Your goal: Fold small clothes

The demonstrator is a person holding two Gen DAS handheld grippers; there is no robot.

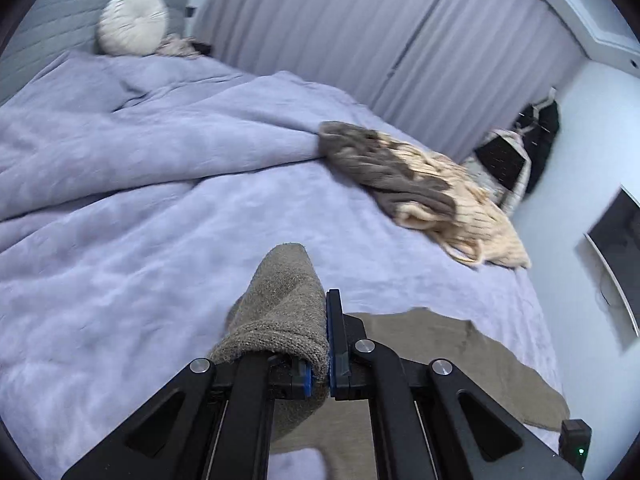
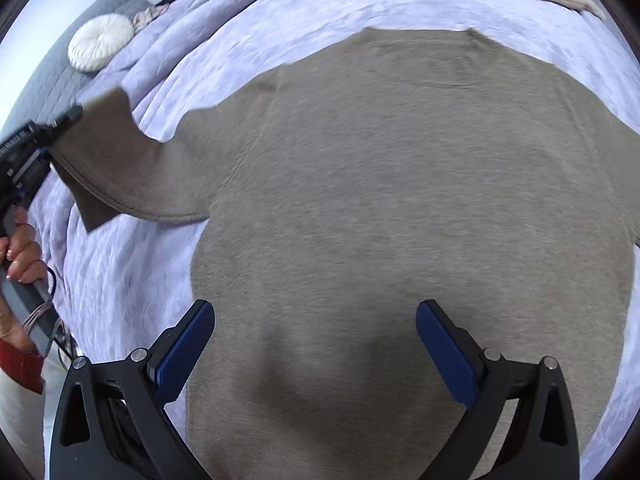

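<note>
A taupe knit sweater (image 2: 400, 200) lies spread flat on the lilac bed cover (image 2: 152, 264); part of it shows in the left wrist view (image 1: 460, 356). My left gripper (image 1: 320, 344) is shut on the sweater's left sleeve cuff (image 1: 284, 304) and holds it lifted off the bed; from the right wrist view it is at the far left (image 2: 44, 136) with the sleeve (image 2: 132, 176) stretched out. My right gripper (image 2: 316, 344) is open and empty, hovering over the sweater's lower body.
A heap of grey (image 1: 380, 164) and cream (image 1: 472, 208) clothes lies at the bed's far right. A round white cushion (image 1: 134, 20) sits by the grey headboard. Curtains (image 1: 360, 28) hang behind; a dark screen (image 1: 616, 248) is on the right wall.
</note>
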